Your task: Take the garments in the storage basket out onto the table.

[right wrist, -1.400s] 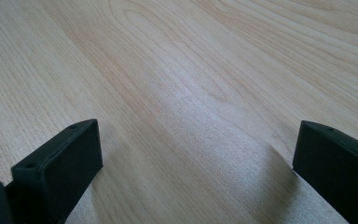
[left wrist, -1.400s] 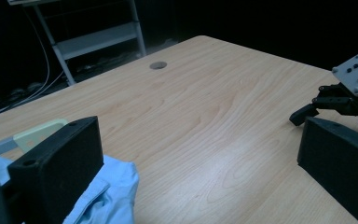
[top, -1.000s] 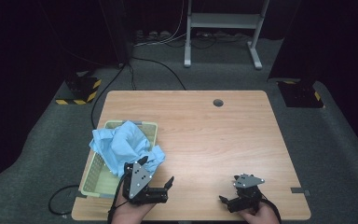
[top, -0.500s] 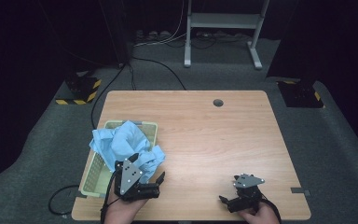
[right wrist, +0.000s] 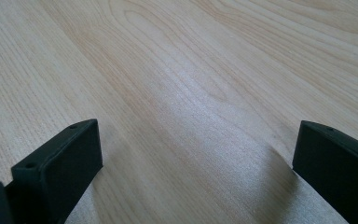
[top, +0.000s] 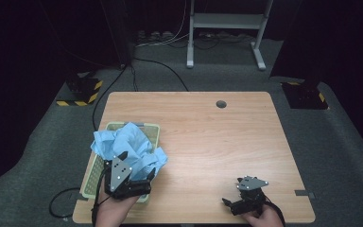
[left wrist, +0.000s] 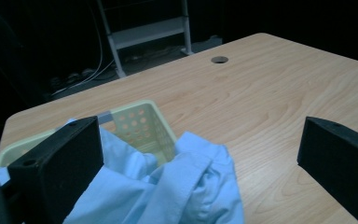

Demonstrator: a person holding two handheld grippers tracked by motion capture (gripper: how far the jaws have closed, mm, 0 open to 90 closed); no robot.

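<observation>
The blue shirt (top: pixel 127 146) covers most of the green basket (top: pixel 147 127), so the basket's inside is hidden in the high view; the left gripper (top: pixel 134 177) and its grey plate cover the shirt's near part and the basket's near rim; in the left gripper view the shirt (left wrist: pixel 177 186) runs off the bottom edge and the basket (left wrist: pixel 142 123) is partly behind the left jaw; both forearms are cut off by the bottom edge of the high view.

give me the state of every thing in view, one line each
left gripper: open, jaws wide over the shirt
right gripper: open, nothing between its jaws
blue shirt: crumpled, spilling over the basket's edge
green basket: upright, holding the shirt
table: bare besides the basket
</observation>
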